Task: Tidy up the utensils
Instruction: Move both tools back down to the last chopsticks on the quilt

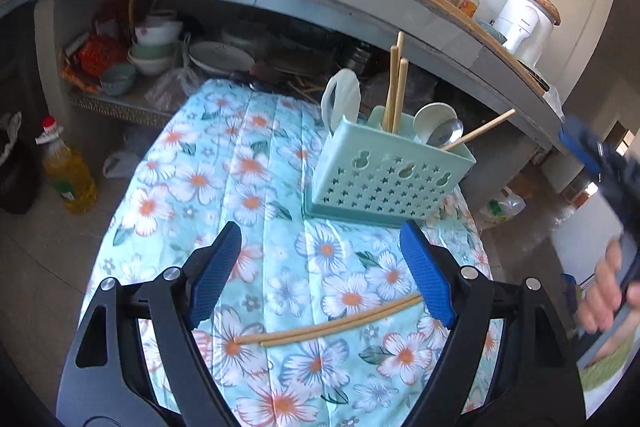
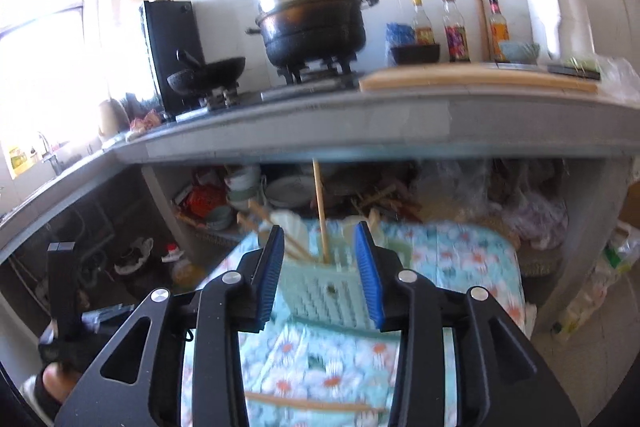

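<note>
A mint green utensil holder [image 1: 384,179] stands at the far right of the floral tablecloth [image 1: 200,187]. In it are upright chopsticks [image 1: 396,91], a leaning chopstick, a white spoon [image 1: 434,119] and a metal spoon [image 1: 450,133]. Two loose chopsticks [image 1: 328,325] lie side by side on the cloth. My left gripper [image 1: 320,231] is open wide just above them, holding nothing. My right gripper [image 2: 319,231] is open and empty, pointing at the holder [image 2: 328,287], where one chopstick [image 2: 320,211] stands. The loose pair [image 2: 312,405] shows blurred below it.
A grey counter [image 2: 320,135] runs behind the table with a stove, a black pot [image 2: 316,27], a wok, bottles and a white jug. Bowls and plates [image 1: 156,55] fill the shelf under it. An oil bottle [image 1: 68,171] stands on the floor at left. A person's hand [image 1: 608,287] shows at right.
</note>
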`<action>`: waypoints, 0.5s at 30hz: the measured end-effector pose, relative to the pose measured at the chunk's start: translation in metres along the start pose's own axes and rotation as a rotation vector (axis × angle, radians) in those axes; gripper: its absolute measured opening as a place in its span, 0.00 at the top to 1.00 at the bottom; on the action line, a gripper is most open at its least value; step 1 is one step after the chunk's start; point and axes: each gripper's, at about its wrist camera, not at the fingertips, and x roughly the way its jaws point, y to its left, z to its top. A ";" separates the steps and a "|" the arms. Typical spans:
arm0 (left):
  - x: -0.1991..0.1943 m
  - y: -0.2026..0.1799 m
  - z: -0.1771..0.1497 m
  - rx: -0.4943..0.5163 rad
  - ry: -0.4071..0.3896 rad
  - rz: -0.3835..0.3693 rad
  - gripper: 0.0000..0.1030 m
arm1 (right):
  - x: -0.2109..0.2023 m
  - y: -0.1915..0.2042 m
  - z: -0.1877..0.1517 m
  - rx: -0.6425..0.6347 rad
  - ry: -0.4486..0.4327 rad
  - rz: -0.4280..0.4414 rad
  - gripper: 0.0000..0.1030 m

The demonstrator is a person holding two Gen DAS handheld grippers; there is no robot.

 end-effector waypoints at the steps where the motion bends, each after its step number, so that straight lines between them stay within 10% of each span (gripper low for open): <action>1: 0.003 0.001 -0.002 -0.011 0.015 -0.015 0.25 | -0.004 -0.003 -0.011 0.016 0.025 -0.006 0.64; 15: 0.004 -0.024 -0.005 0.000 0.046 -0.130 0.13 | -0.002 -0.041 -0.114 0.293 0.249 -0.032 0.64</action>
